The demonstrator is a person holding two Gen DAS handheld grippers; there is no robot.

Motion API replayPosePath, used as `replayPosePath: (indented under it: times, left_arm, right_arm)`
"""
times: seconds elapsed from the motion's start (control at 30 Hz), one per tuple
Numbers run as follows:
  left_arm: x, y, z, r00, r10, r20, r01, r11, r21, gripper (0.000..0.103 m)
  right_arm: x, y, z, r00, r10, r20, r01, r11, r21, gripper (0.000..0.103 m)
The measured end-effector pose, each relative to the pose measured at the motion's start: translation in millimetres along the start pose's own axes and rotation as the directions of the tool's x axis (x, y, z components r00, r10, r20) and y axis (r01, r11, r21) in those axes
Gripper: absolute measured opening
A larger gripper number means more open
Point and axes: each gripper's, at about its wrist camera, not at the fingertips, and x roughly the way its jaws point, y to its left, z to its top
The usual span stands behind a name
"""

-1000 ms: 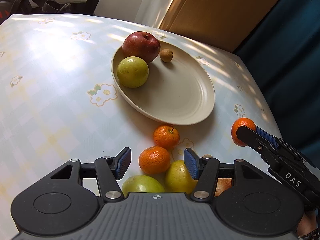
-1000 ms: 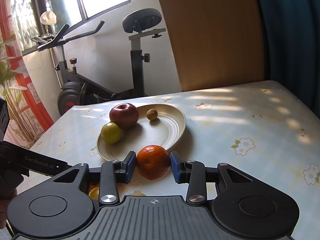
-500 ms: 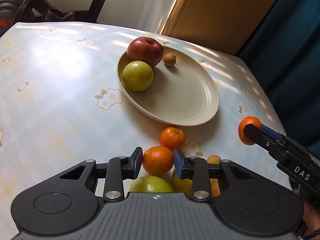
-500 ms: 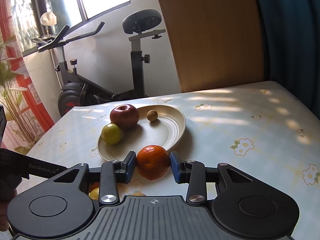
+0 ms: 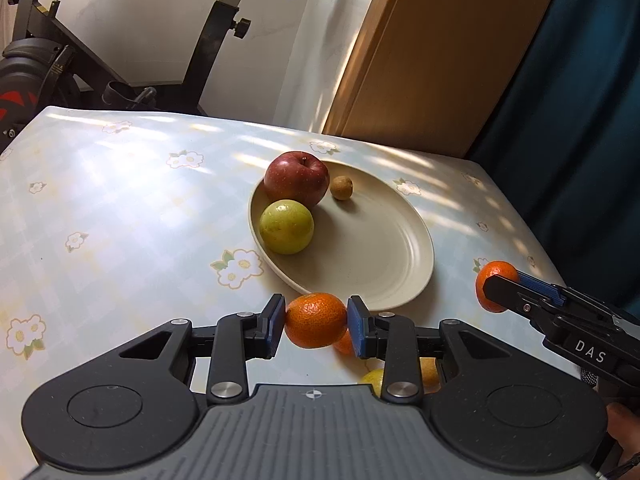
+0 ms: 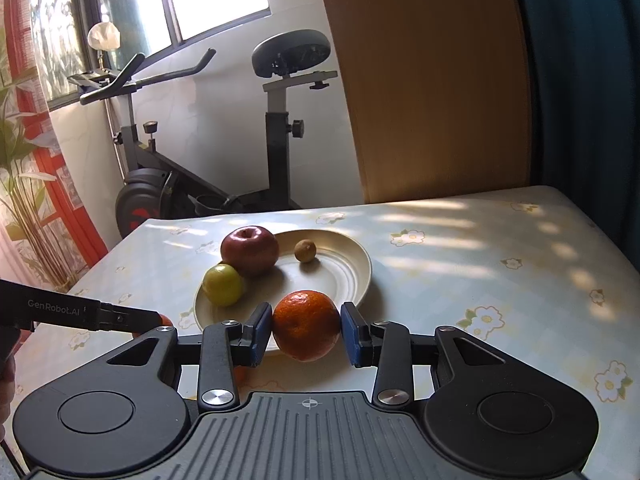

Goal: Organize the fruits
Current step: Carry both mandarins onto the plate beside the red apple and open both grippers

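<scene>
My left gripper (image 5: 316,326) is shut on a tangerine (image 5: 315,320), held just above the table at the near rim of the cream plate (image 5: 404,280). On the plate lie a red apple (image 5: 296,178), a green apple (image 5: 286,226) and a small brown fruit (image 5: 341,187). My right gripper (image 6: 306,326) is shut on a second tangerine (image 6: 306,324) in front of the same plate (image 6: 352,256); it also shows at the right of the left wrist view, right gripper (image 5: 504,286). Another tangerine (image 5: 345,344) and yellowish fruits (image 5: 372,378) lie on the table under my left gripper.
The table has a pale floral cloth (image 5: 120,220). An exercise bike (image 6: 208,184) stands beyond its far edge, beside a wooden panel (image 6: 432,80) and a dark blue curtain (image 6: 580,80). A hand (image 5: 622,428) shows at the lower right.
My left gripper closed on the tangerine and lifted it off the table, tilting up toward the plate. The right gripper kept still with its tangerine.
</scene>
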Motion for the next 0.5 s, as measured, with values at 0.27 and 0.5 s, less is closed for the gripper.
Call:
replayPosePath:
  times: [0.27, 0.5]
  left_arm:
    - [-10.8, -7.2, 21.9, 0.997, 0.013, 0.071, -0.017, 0.999, 0.051, 0.036]
    - [1.8, -28.6, 63.6, 0.994, -0.003, 0.108, -0.013, 0.989, 0.147, 0.028]
  right_arm:
    - [10.1, -6.8, 29.7, 1.000, 0.024, 0.003, -0.024, 0.999, -0.047, 0.034]
    - [41.1, -14.8, 59.7, 0.998, 0.048, -0.051, -0.056, 0.983, -0.174, 0.034]
